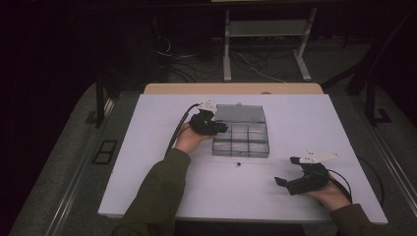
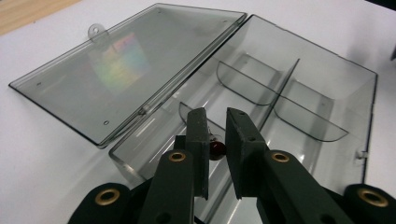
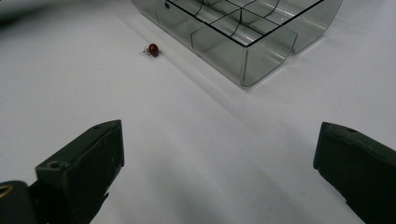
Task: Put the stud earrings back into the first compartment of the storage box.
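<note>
A smoky clear compartment box [image 1: 241, 153] lies mid-table with its lid [image 1: 240, 113] folded open toward the far side. My left gripper [image 1: 222, 129] hovers over the box's left end. In the left gripper view it [image 2: 216, 115] is shut on a small red bead [image 2: 217, 150] above a near compartment of the box [image 2: 345, 88], with the lid [image 2: 126, 70] lying flat to the left. A second red bead [image 1: 238, 163] lies on the table just in front of the box. My right gripper [image 1: 286, 170] is open near the front right, with the loose bead [image 3: 153, 49] far ahead of its jaws [image 3: 222, 135] and the box [image 3: 261, 58] beyond.
The white board [image 1: 147, 162] covers the table, with a wooden edge [image 1: 231, 88] at the far side. Behind it stand a metal frame [image 1: 265, 44] and floor cables [image 1: 196, 64]. Curved dividers [image 2: 261, 88] split the box into several compartments.
</note>
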